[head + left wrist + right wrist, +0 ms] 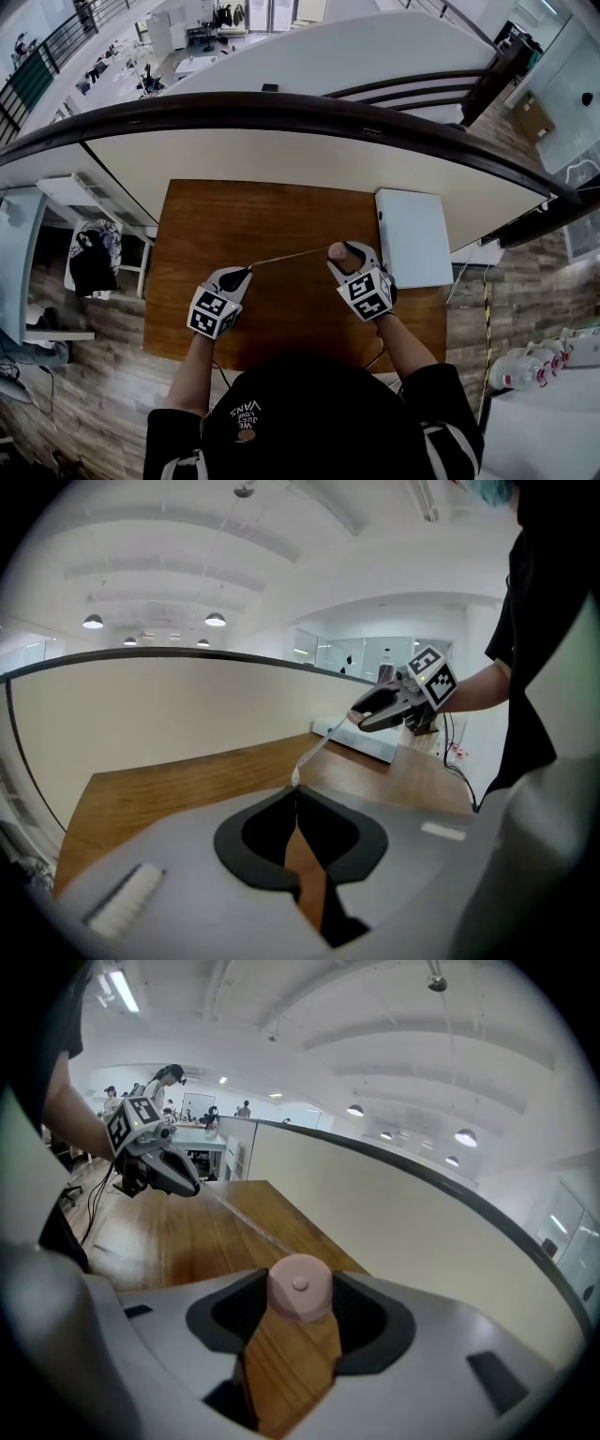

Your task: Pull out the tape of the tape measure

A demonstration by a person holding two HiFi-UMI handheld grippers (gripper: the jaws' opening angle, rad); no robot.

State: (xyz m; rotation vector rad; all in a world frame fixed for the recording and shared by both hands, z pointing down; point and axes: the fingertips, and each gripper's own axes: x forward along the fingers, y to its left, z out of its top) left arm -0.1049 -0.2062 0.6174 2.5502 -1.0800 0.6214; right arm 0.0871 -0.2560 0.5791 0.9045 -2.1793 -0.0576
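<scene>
Head view: the pull looks mid-step, with the tape (286,256) strung taut above the wooden table (187,281) between the left gripper (244,276) and the right gripper (341,253). Left gripper view: its jaws are pressed together, pinching the tape's tip. Right gripper view: its jaws clamp the round pink tape measure (300,1288) (probably a soft sewing type). Next, the hands need spreading wider, grips firm.

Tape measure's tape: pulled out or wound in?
Pulled out: the tape runs from the pink case in the right gripper to the left gripper.
</scene>
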